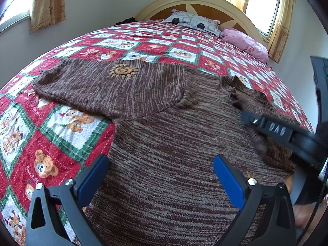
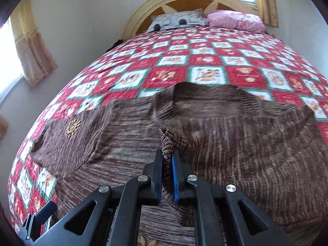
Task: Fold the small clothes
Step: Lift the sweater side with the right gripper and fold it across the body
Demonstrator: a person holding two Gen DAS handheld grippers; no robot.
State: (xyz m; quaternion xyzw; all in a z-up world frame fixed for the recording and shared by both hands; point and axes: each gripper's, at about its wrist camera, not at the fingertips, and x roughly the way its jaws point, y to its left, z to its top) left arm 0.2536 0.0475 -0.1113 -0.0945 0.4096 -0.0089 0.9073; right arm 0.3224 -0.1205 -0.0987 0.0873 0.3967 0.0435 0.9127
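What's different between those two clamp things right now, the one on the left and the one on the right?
The left gripper has its jaws spread wide and holds nothing, hovering above the brown knitted sweater; the right gripper has its jaws nearly together, pinching a fold of that sweater. In the right wrist view the left sleeve lies flat while the right side is gathered toward the middle. Both have black frames with blue pads.

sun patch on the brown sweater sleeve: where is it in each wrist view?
Left wrist view: sun patch sits upper centre-left, on the sleeve spread out to the left over the quilt.
Right wrist view: sun patch sits at mid-left, on the same sleeve near the picture's left edge.
Shared landmark: the pink pillow at the headboard, upper right in both views.
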